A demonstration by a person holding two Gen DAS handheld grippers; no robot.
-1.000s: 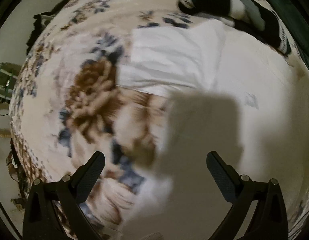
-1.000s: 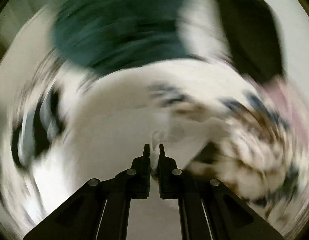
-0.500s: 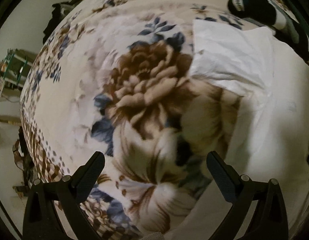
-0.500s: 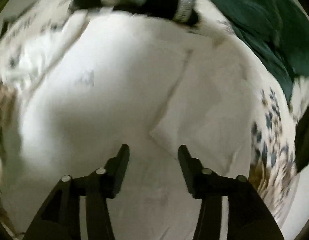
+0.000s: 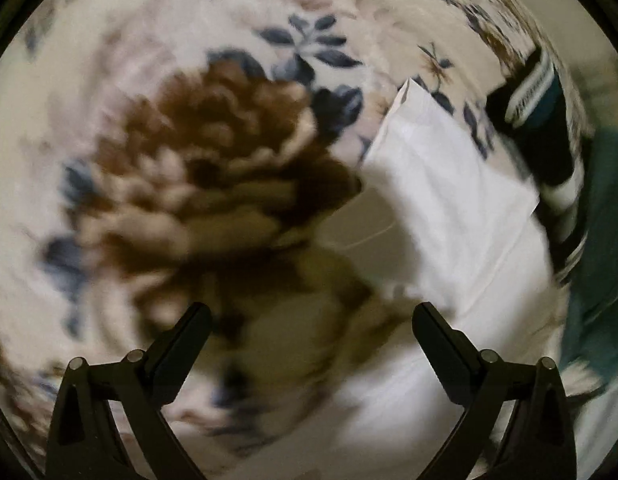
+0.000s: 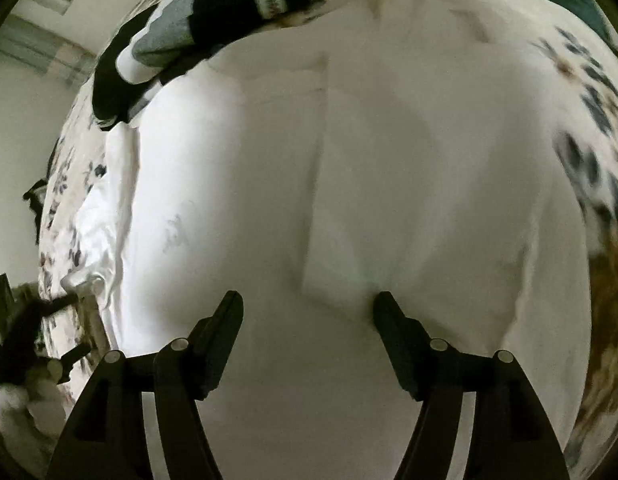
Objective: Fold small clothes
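A white garment [image 6: 389,180] lies spread on the floral blanket and fills the right wrist view, with a folded-over flap [image 6: 409,220] on its right half. My right gripper [image 6: 307,304] is open and empty, close above the flap's near corner. In the left wrist view the same white garment [image 5: 461,200] lies at the right, one sleeve pointing up. My left gripper [image 5: 311,316] is open and empty over the brown flower print [image 5: 213,152], just left of the garment's edge. The left view is blurred.
A black, grey and white striped garment [image 6: 197,28] lies crumpled beyond the white one; it also shows in the left wrist view [image 5: 549,128]. A dark green cloth [image 5: 605,240] lies at the far right. The floral blanket [image 6: 589,120] covers the bed.
My right gripper has opened wider and moved closer over the white garment's folded flap. My left gripper has swung right, bringing the garment's sleeve and the striped garment further into view.
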